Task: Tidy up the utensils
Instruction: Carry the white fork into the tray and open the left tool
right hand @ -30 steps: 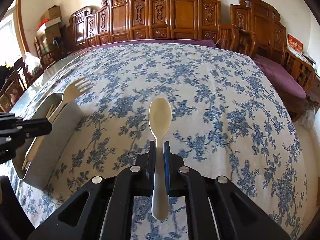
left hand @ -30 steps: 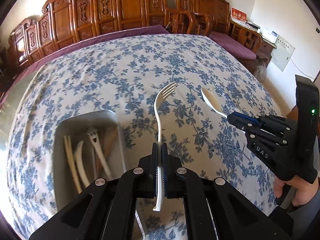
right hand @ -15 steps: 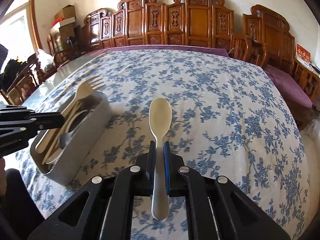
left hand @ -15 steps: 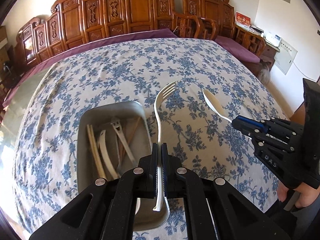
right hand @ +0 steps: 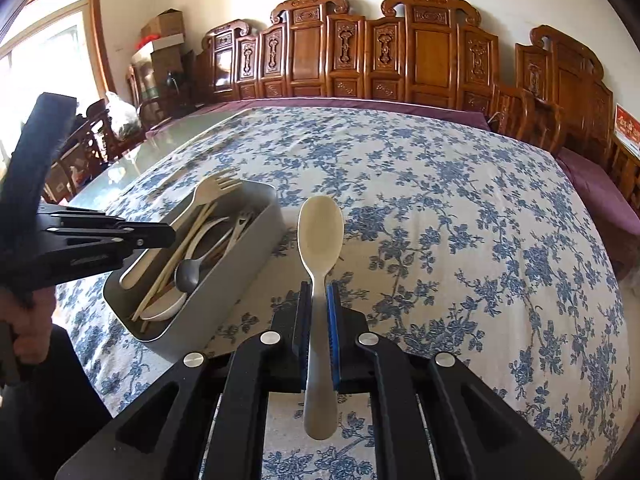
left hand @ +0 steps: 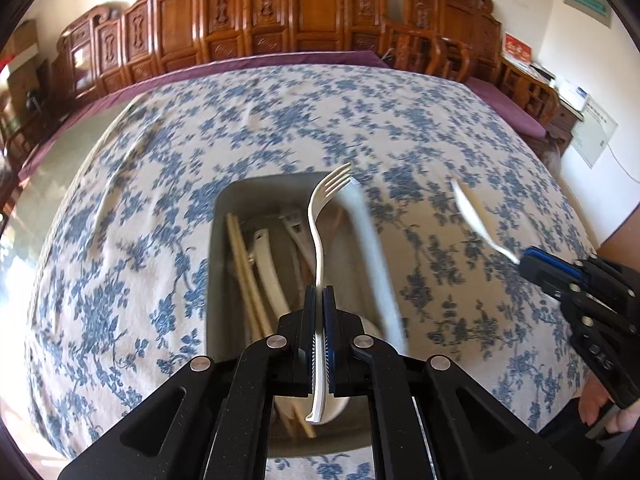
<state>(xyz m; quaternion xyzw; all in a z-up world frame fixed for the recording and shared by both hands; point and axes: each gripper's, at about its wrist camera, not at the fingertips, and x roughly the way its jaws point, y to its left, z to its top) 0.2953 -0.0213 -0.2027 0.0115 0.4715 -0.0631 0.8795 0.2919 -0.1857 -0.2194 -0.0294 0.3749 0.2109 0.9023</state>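
My left gripper (left hand: pixel 319 294) is shut on a cream plastic fork (left hand: pixel 318 236) and holds it above a grey metal utensil tray (left hand: pixel 370 248). The tray holds chopsticks (left hand: pixel 244 264), cream spoons and other utensils. My right gripper (right hand: pixel 319 292) is shut on a cream spoon (right hand: pixel 320 232), held above the tablecloth to the right of the tray (right hand: pixel 224 284). In the right wrist view the left gripper (right hand: pixel 160 236) shows over the tray with the fork (right hand: pixel 212 192). In the left wrist view the right gripper (left hand: pixel 528 258) shows at the right with the spoon (left hand: pixel 474 216).
The table carries a white cloth with blue flowers (right hand: pixel 460 220) over a purple underlay (left hand: pixel 280 60). Carved wooden chairs (right hand: pixel 400 52) line the far side. A glass tabletop edge (right hand: pixel 132 160) shows at the left. A white box (left hand: pixel 592 128) hangs on the right wall.
My left gripper has moved left with the fork, from above the cloth to above the tray. My right gripper has moved with the spoon closer to the tray.
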